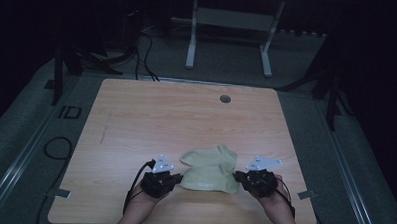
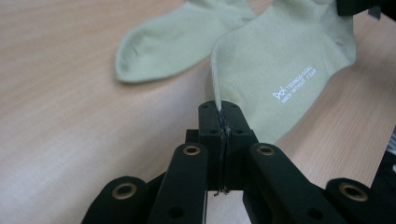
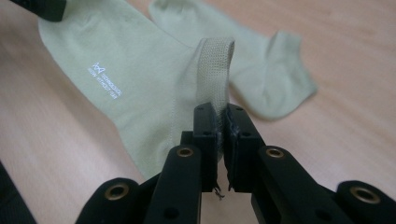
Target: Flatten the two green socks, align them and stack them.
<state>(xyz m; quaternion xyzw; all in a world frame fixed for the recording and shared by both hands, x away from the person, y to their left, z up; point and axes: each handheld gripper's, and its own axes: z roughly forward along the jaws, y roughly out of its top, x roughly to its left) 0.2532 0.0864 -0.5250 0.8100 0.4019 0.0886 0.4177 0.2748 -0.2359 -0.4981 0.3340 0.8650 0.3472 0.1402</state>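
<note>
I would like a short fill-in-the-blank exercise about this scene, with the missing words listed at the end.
1. Both tools are shut on the sock with the white ____ printed on it.
2. The left tool grips this sock by its thin ____.
3. The right tool pinches the sock's ribbed ____.
4. The plain sock lies partly ____ the printed sock.

Missing words: lettering; edge; cuff; under

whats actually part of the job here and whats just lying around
In play:
- left gripper, shut on the printed sock's toe edge
- right gripper, shut on that sock's ribbed cuff
- second sock, partly under the first, likely its pair

Just there:
- wooden table
- grommet hole
- white stand beyond the table
</note>
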